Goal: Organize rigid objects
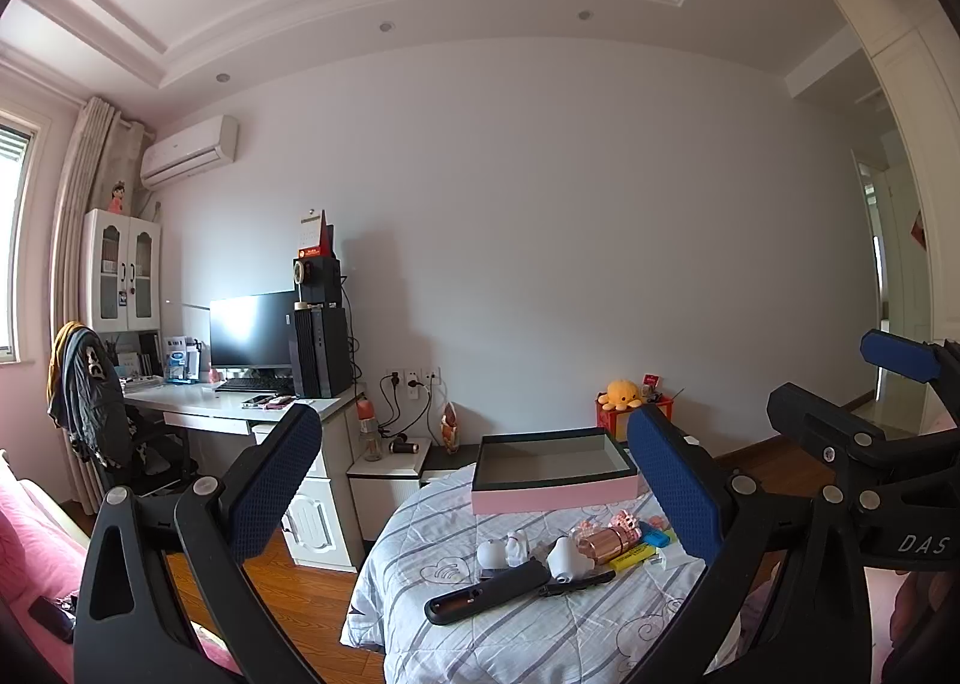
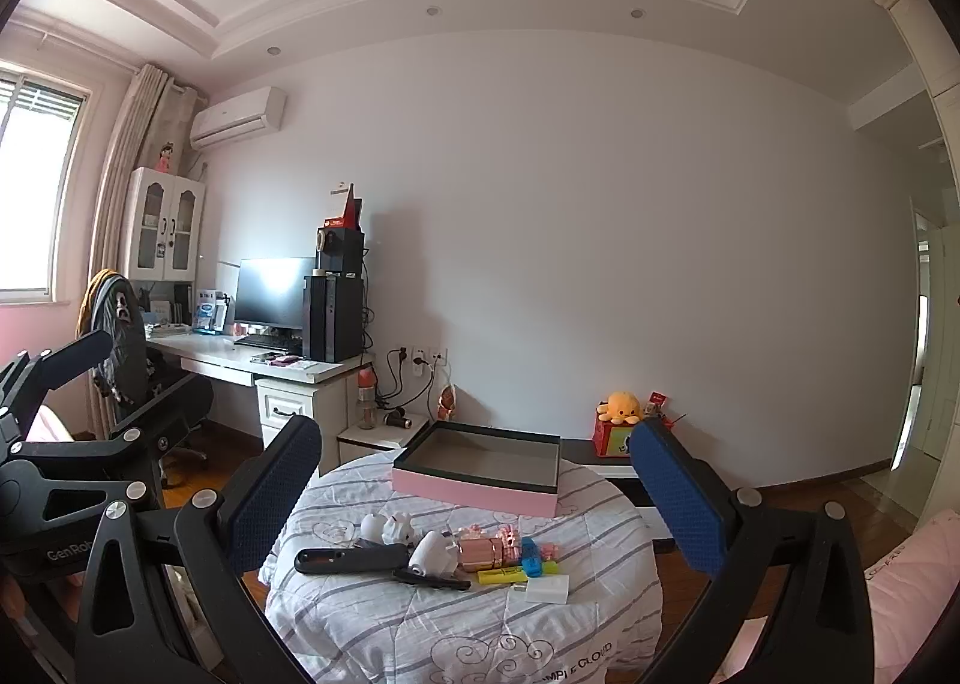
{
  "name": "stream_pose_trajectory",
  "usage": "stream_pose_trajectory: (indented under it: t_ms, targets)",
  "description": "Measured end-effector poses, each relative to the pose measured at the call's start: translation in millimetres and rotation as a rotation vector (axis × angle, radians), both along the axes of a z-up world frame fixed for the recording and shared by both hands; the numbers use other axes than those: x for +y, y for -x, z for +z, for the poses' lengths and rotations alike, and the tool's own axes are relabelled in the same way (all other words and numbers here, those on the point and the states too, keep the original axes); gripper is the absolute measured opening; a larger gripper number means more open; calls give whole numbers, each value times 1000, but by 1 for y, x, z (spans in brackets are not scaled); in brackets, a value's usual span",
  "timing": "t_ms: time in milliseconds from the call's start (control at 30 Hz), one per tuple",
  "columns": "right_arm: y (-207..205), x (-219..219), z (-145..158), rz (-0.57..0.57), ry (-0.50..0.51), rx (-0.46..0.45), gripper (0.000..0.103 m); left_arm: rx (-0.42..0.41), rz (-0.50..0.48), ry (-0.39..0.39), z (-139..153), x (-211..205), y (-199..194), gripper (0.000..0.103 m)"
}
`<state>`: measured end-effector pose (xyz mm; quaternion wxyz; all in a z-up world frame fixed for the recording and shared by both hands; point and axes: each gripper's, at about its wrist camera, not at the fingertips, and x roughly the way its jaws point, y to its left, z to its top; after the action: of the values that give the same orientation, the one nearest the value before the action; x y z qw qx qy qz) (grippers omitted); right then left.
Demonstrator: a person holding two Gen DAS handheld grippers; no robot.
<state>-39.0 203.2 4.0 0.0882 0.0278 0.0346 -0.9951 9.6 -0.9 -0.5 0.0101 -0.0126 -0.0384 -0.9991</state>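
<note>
left tool (image 1: 474, 474): wide apart, empty, level | right tool (image 2: 474, 474): wide apart, empty | pink box (image 2: 477, 477): open, far side of quilted bed (image 2: 420, 624) | small items: black remote (image 2: 351, 559), white charger (image 2: 547, 588), yellow highlighter (image 2: 501, 574), clustered near box

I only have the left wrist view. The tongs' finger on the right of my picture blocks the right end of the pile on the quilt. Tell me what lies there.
Observer: A white charger block lies on the quilt, at the pile's near right corner.
Operator: Say what it sits next to.
Observer: The yellow highlighter is just to its left. I cannot tell whether they touch.
Operator: Report the right tongs.
Observer: The right tongs stand wide open, with nothing between the pads.
</note>
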Motion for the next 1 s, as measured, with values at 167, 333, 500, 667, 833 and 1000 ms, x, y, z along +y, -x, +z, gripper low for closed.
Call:
stream_pose_trajectory:
  t_ms: [167,333,500,667,833,1000]
  targets:
    - [-5,-3,0,-2,-4,1,103,0,2,1,0,0,0,103]
    - [-7,-5,-1,-2,-6,2,103,0,3,1,-1,-2,-1,103]
    - [-7,-5,-1,-1,-6,3,103,1,4,2,0,-2,-2,103]
    - [-8,-5,-1,-1,-7,4,103,1,5,2,0,-2,-2,103]
    - [-8,-6,-1,-1,-8,4,103,2,4,3,0,-4,-3,103]
    - [-10,-7,-3,-4,-10,6,103,2,5,4,-1,-5,-4,103]
